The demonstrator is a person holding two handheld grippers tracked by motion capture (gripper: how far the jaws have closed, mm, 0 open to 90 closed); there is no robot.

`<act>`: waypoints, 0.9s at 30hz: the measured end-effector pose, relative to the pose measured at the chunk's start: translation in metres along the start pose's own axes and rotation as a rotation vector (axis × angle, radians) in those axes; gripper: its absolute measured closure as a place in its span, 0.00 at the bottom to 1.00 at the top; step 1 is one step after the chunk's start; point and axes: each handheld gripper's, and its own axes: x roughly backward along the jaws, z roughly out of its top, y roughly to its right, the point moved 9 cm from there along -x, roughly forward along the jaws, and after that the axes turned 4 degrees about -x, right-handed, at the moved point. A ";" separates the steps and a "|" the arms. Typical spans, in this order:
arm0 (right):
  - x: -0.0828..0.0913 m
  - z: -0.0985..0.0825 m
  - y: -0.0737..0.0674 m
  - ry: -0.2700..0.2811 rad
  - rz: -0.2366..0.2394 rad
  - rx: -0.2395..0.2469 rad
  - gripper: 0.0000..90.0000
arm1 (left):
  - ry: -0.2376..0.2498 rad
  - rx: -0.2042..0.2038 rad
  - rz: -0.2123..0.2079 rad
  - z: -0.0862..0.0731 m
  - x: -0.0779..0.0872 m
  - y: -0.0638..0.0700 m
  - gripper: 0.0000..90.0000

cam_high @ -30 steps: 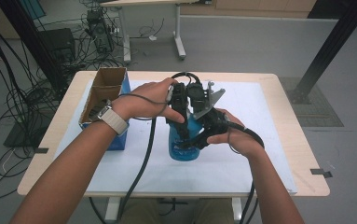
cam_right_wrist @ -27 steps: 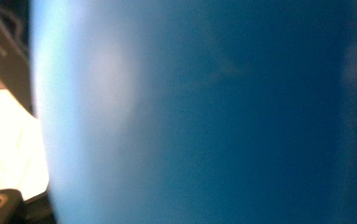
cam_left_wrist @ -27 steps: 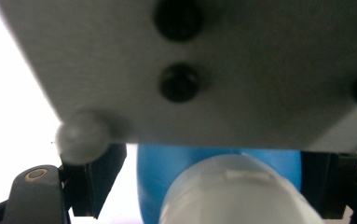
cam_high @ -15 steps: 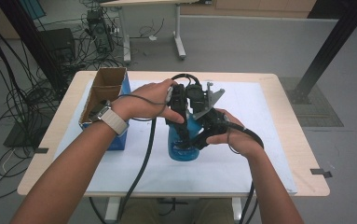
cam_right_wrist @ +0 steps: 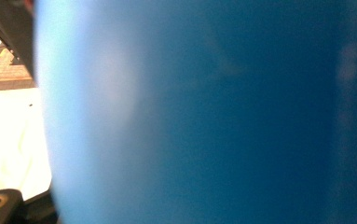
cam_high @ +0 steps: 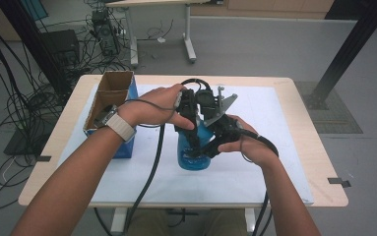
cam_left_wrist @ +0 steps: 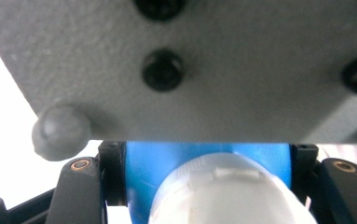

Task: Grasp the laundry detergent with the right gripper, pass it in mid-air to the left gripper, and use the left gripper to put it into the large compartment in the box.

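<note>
- The blue plastic bottle (cam_high: 194, 153) stands upright at the centre of the high view, on the white sheet (cam_high: 274, 123) over the table (cam_high: 319, 162). Its white screw cap (cam_left_wrist: 232, 191) fills the bottom centre of the left gripper view.
- It looks rigid but smooth-walled, likely light and apt to slip or spin; the body suits a steadying grip, the ribbed cap a twisting one.
- The left gripper (cam_high: 190, 114) has just been closing; its jaws now clamp the cap from either side.
- The right gripper (cam_high: 206, 147) is closed narrow against the bottle's body, bracing it.
- An open cardboard box (cam_high: 108, 101) sits at centre left.
</note>
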 end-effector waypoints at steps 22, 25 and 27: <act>0.002 -0.001 -0.003 -0.011 -0.008 0.001 0.49 | 0.007 -0.009 0.018 0.001 0.000 0.003 0.42; 0.002 -0.001 -0.005 -0.012 0.000 0.005 0.49 | 0.002 -0.007 0.014 0.000 0.001 0.004 0.42; 0.002 0.000 -0.004 -0.006 -0.001 0.014 0.48 | 0.001 -0.005 0.016 0.000 0.001 0.004 0.42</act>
